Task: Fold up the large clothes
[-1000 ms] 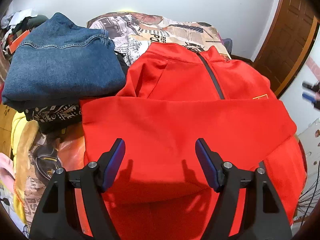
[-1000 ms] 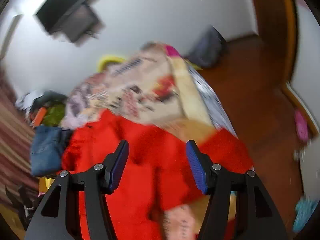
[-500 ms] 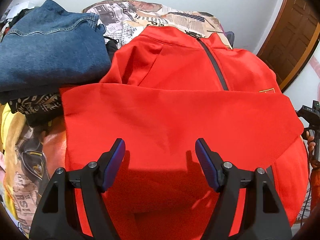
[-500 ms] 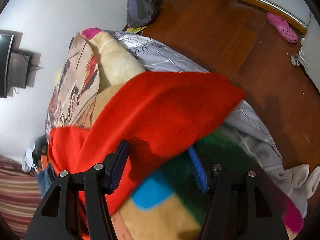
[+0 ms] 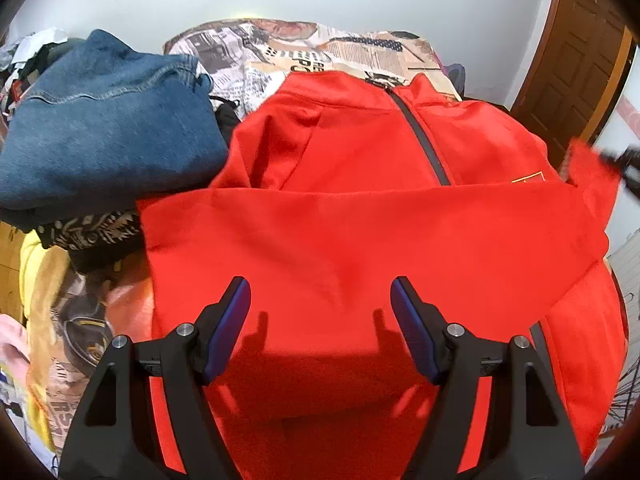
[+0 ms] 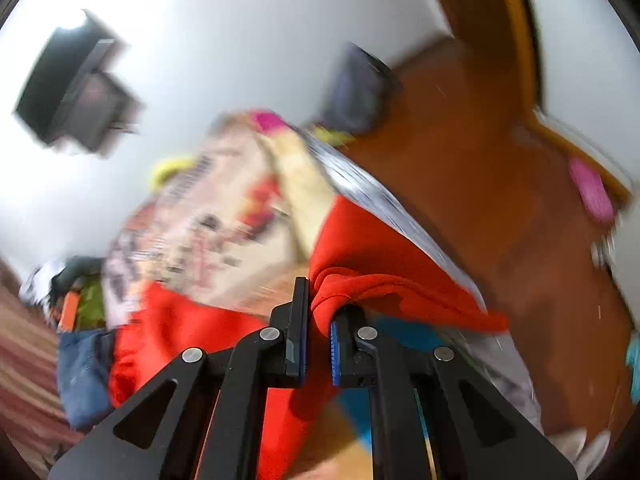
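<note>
The right gripper [image 6: 318,334] is clamped on a bunched edge of the red jacket [image 5: 360,208] at its right side. The left gripper [image 5: 320,320] hovers open over the near middle, holding nothing. The jacket's folded sleeve band runs left to right across the bed [image 5: 304,52].

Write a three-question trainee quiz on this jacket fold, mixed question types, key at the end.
1. True or false: the left claw is shut on the red jacket.
2. Which garment lies beside the red jacket, toward the left of the left wrist view? A. folded blue denim B. a green towel C. a white shirt
3. Fill in: the right claw is pinching a bunched edge of the ____.

Key
1. False; its jaws stand open above the fabric.
2. A
3. red jacket
</note>
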`<state>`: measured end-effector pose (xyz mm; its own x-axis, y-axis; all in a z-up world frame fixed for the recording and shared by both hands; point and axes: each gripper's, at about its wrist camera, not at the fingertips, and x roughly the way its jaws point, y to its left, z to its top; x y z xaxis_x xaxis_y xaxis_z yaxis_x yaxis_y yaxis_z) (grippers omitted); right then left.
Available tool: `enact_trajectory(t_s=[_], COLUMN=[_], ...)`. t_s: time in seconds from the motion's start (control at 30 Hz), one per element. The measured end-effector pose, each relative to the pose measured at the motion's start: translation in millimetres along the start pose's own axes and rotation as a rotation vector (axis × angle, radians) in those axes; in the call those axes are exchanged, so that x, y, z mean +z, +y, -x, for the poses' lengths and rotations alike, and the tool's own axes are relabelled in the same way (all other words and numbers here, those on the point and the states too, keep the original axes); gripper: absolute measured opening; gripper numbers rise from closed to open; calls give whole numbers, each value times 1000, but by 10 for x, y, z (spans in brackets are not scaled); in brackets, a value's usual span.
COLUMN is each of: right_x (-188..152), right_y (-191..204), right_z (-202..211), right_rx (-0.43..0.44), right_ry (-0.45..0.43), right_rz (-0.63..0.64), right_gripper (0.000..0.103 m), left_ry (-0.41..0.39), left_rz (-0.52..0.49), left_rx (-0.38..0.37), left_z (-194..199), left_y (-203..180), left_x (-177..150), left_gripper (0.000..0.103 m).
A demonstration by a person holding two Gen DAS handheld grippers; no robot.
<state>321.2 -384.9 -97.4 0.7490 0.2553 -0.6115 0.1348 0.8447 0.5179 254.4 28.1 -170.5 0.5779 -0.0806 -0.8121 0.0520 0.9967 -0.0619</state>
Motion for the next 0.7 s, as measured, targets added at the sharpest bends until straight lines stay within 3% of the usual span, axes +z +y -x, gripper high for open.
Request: enact_trajectory(t_s=[0.17, 0.27, 0.37, 0.47, 0.57, 0.63, 0.7], right_x=[-67, -374, -761, -1243, -1711, -1858, -1864], right_y=[1009, 1511, 1804, 1931, 1815, 1687, 1576], right_z=[530, 551, 324, -122, -597, -757, -730], right_rx=[168, 223, 254, 223, 162, 114, 131], right_ry=[-73, -33, 73, 227, 408, 481, 466], right_rz=[257, 404, 488, 543, 540, 536, 491], right_gripper=[7, 7, 7, 7, 8, 11, 10], left_ry=[-40, -64, -81, -87, -83, -75, -71], left_rz=[2, -2, -8, -19, -33, -46, -69], left_rx=[-3, -4, -5, -10, -22, -34, -45], left_z=[214, 332, 446, 523, 565, 578, 585], left_y=[43, 51, 42, 26, -11, -56, -132], left_x=[15, 29, 53, 47, 40, 29, 34], left_gripper=[71, 71, 72, 71, 72, 72, 71])
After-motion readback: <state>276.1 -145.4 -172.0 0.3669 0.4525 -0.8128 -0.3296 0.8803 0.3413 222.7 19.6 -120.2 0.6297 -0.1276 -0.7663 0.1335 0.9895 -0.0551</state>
